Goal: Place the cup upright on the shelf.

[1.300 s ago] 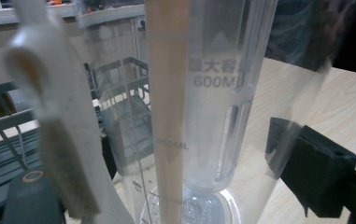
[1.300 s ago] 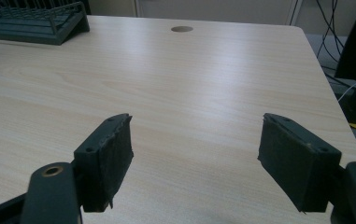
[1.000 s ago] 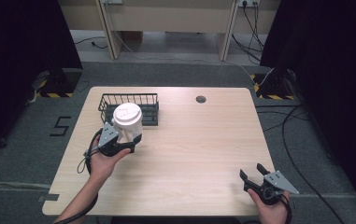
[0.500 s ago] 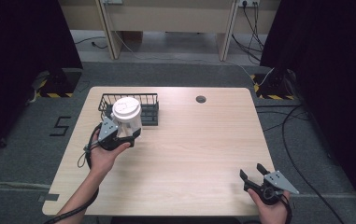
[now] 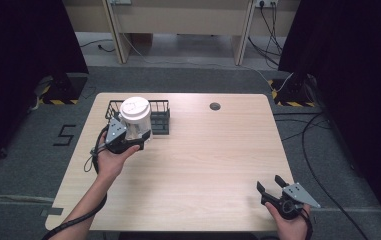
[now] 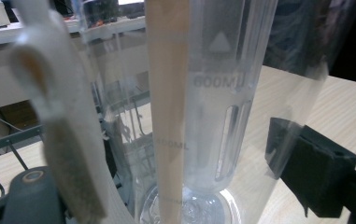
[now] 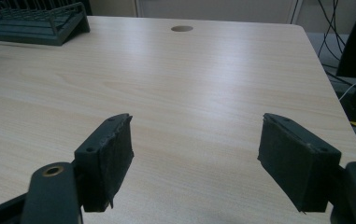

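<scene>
A clear plastic bottle [image 5: 136,120] with a white lid is held above the table's far left, upright, over the near rim of a black wire basket [image 5: 160,117]. My left gripper [image 5: 134,134] is shut on the bottle. In the left gripper view the bottle [image 6: 213,93] stands between the jaws, showing 600ML and 450ML marks, a tan strip and a white strap; the left gripper [image 6: 175,186] clamps its lower part. My right gripper [image 5: 273,187] rests near the table's front right corner, open and holding nothing. In its own view the right gripper [image 7: 196,158] faces bare wood.
The light wooden table [image 5: 203,150] has a round cable hole [image 5: 215,106] at its far middle. The basket [image 7: 35,21] sits at the far left in the right gripper view. Cables and black stands lie on the floor beyond the table's edges.
My left gripper has carried the bottle away from the person, toward the basket. The right gripper has stayed where it was, open.
</scene>
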`<state>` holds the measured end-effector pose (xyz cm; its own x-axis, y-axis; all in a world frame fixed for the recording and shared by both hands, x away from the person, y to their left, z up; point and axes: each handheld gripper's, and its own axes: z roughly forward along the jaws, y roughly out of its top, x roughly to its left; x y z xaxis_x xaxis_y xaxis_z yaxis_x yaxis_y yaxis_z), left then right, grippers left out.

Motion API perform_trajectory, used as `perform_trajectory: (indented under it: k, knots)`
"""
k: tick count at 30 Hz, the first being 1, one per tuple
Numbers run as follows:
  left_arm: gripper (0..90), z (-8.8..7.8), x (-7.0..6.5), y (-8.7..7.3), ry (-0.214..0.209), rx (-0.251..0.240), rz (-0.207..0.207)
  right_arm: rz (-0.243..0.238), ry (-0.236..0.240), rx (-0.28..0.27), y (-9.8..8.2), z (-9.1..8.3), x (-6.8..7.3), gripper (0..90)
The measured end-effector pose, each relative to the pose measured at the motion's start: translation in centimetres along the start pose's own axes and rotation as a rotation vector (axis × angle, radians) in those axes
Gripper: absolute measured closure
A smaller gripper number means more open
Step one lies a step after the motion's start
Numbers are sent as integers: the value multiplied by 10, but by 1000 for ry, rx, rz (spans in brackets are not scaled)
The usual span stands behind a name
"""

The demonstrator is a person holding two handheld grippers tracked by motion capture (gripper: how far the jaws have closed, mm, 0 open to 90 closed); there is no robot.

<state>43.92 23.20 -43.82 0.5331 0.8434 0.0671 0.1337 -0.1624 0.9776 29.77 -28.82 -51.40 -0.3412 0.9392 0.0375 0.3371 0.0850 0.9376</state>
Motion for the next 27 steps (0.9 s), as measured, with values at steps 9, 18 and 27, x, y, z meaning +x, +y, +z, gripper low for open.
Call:
perform_trajectory:
  k: [9, 18, 27]
  knots:
    - [179, 7, 7, 6, 18, 0, 3, 1, 0, 1, 0, 0, 0, 263]
    - [179, 14, 15, 9, 43, 2, -9, 0, 3, -1, 0, 0, -1, 264]
    - [179, 22, 20, 17, 58, -2, -14, 3, 2, 0, 0, 0, -1, 265]
